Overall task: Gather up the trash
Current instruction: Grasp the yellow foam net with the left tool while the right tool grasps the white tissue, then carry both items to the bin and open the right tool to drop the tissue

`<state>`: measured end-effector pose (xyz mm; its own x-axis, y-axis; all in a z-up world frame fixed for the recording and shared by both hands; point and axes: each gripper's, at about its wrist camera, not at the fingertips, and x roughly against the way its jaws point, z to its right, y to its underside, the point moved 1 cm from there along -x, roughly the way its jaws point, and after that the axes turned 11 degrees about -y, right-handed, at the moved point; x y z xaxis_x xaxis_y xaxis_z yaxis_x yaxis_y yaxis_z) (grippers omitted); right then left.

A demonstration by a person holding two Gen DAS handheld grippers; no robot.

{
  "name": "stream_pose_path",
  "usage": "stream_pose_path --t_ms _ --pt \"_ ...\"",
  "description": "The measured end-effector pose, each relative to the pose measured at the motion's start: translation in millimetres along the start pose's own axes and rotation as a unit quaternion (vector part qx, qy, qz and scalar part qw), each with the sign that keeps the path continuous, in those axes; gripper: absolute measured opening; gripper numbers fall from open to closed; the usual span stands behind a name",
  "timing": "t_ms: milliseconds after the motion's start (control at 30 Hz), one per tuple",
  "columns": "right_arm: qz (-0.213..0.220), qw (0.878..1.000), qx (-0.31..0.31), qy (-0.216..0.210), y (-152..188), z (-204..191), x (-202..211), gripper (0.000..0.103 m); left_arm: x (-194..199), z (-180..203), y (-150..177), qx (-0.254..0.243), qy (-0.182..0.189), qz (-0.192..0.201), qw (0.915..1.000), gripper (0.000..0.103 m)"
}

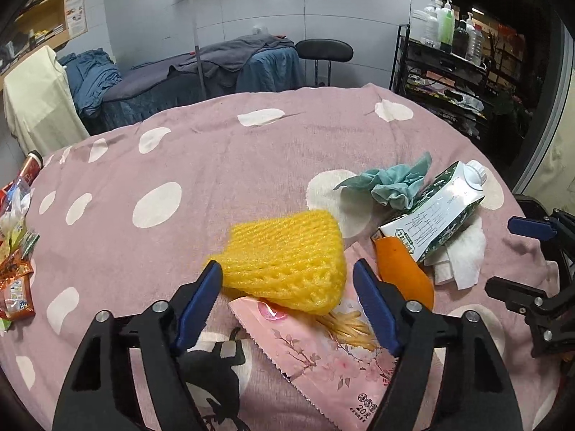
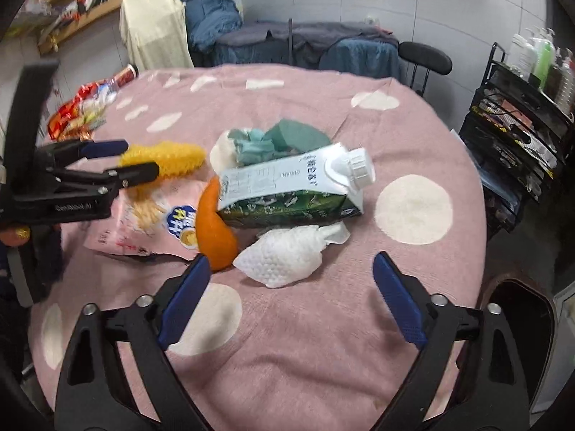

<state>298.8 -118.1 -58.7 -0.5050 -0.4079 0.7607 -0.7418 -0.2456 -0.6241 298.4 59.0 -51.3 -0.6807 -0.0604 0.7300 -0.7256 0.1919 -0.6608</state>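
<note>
Now my left tongs (image 1: 287, 280) stand wide open with nothing between the blue pads, their tips on either side of the near edge of the yellow foam net (image 1: 287, 258). I cannot tell whether the left pad touches the net or just sits beside it. The net lies partly over a pink snack bag (image 1: 323, 359) that reaches back under my tongs. Just right of the right pad is a piece of orange peel (image 1: 402, 269), and its far end is tucked under the milk carton (image 1: 435, 215), which lies on its side with the white cap pointing away to the right. A crumpled teal cloth (image 1: 391, 183) sits behind the carton, and a white paper towel (image 1: 456, 258) lies beside it on the right.

My right tongs (image 2: 291, 280) are also spread wide and hold nothing. They hang over the pink spotted blanket (image 2: 323, 341), with the paper towel (image 2: 284, 255) just ahead between the tips and the peel (image 2: 215, 226) near the left pad. Beyond the towel lies the carton (image 2: 287, 190), then the teal cloth (image 2: 258, 143). To the left I see my other tongs (image 2: 140, 160) reaching in at the net (image 2: 169, 158), above the snack bag (image 2: 151, 222).

At the far left edge of the blanket there is a heap of bright wrappers (image 1: 14, 251) and a red can (image 1: 30, 167).
</note>
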Motion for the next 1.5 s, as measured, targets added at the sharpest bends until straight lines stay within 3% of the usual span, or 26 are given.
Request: stream_pose_path --t_ms 67,133,200,300,600,1067,1500 --pt "-0.029 1.000 -0.006 -0.005 -5 2 -17 0.074 -4 -1 1 0.004 -0.001 -0.004 1.0000 0.060" --pt "-0.048 0.999 -0.017 -0.013 -7 5 -28 0.057 -7 -4 1 0.017 0.001 -0.008 0.9998 0.048" --pt "-0.057 0.998 -0.036 -0.018 -8 12 -35 0.033 -9 -9 3 0.037 0.006 -0.010 0.9992 0.041" --pt "-0.052 0.997 -0.043 -0.027 -5 15 -36 0.023 -7 -14 4 0.054 0.007 -0.008 0.9985 0.032" --pt "0.009 0.998 -0.046 -0.039 0 11 -6 0.021 27 -28 14 0.098 -0.006 0.040 0.9944 0.027" --pt "0.088 0.992 -0.078 -0.039 33 12 61 0.021 84 -7 40 0.130 0.026 0.093 0.9867 0.027" --pt "0.159 0.980 -0.119 -0.012 75 28 119 0.021 113 34 48 0.109 0.059 0.119 0.9851 0.027"
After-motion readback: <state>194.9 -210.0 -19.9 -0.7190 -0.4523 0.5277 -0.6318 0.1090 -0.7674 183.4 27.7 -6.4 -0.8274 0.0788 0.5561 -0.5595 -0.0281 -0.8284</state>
